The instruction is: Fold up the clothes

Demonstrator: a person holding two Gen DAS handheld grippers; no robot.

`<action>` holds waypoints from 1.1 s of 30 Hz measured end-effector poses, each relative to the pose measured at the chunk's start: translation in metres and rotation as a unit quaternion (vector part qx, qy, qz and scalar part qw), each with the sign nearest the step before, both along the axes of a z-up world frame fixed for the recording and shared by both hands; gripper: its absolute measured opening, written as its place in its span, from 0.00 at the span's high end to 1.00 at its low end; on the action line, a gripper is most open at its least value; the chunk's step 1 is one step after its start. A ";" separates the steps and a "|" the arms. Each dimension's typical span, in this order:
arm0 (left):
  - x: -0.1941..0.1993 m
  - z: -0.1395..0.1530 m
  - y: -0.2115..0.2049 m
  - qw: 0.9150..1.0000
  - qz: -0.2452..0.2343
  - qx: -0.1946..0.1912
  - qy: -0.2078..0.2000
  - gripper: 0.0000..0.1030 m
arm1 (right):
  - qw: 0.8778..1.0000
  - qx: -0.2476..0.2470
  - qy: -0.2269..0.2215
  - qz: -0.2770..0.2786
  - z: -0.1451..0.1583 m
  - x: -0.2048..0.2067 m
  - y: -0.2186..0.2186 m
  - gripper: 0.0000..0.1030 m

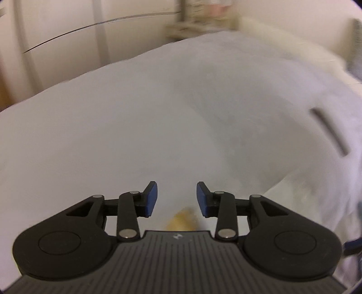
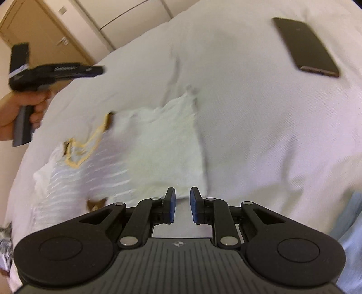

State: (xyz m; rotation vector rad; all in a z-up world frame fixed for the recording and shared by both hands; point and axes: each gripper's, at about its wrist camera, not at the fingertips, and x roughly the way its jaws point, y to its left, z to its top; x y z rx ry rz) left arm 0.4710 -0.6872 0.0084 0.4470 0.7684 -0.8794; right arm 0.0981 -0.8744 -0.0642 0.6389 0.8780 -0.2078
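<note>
A white knitted garment (image 2: 140, 149) with yellow trim lies crumpled on the white bed (image 2: 260, 135), left of centre in the right wrist view. My right gripper (image 2: 182, 204) hovers open just above the garment's near edge, nothing between its blue pads. In that same view the left gripper (image 2: 99, 70) is held in a hand at the far left, above the bed's edge and clear of the garment. In the blurred left wrist view my left gripper (image 1: 177, 196) stands open over the bed (image 1: 113, 135), with a bit of yellow fabric (image 1: 182, 220) showing below its fingers.
A dark phone (image 2: 305, 47) lies on the bed at the upper right, also seen as a blurred dark bar, the phone (image 1: 329, 132), at the right. Cream wardrobe doors (image 2: 126, 20) and a wooden door (image 2: 45, 38) stand beyond the bed. A person's hand (image 2: 27, 108) grips the left tool.
</note>
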 end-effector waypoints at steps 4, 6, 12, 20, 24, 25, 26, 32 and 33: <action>0.011 0.001 0.099 0.995 0.064 0.071 -0.012 0.67 | 0.999 -0.003 -0.001 0.052 0.008 0.019 0.035 0.79; 0.015 0.001 0.150 0.992 0.092 0.088 -0.007 0.67 | 0.997 -0.008 -0.004 0.079 0.015 0.033 0.056 0.79; 0.040 -0.026 0.282 0.985 0.136 0.105 0.026 0.62 | 0.988 -0.031 -0.008 0.150 0.040 0.080 0.131 0.72; 0.092 -0.070 0.388 0.976 0.179 0.050 0.109 0.61 | 0.985 -0.038 0.009 0.166 0.049 0.137 0.250 0.69; 0.114 -0.088 0.416 0.967 0.189 -0.016 0.171 0.60 | 0.982 -0.033 0.023 0.185 0.037 0.166 0.319 0.67; 0.118 -0.093 0.417 0.966 0.185 -0.028 0.179 0.60 | 0.980 -0.035 0.026 0.196 0.034 0.174 0.337 0.66; 0.122 -0.094 0.417 0.966 0.179 -0.038 0.183 0.60 | 0.976 -0.042 0.027 0.210 0.031 0.183 0.356 0.65; 0.152 -0.125 0.407 0.954 0.140 -0.077 0.253 0.61 | 0.935 -0.159 0.026 0.316 0.015 0.237 0.459 0.50; 0.155 -0.124 0.407 0.953 0.135 -0.084 0.259 0.67 | 0.920 -0.195 0.027 0.338 0.012 0.244 0.473 0.44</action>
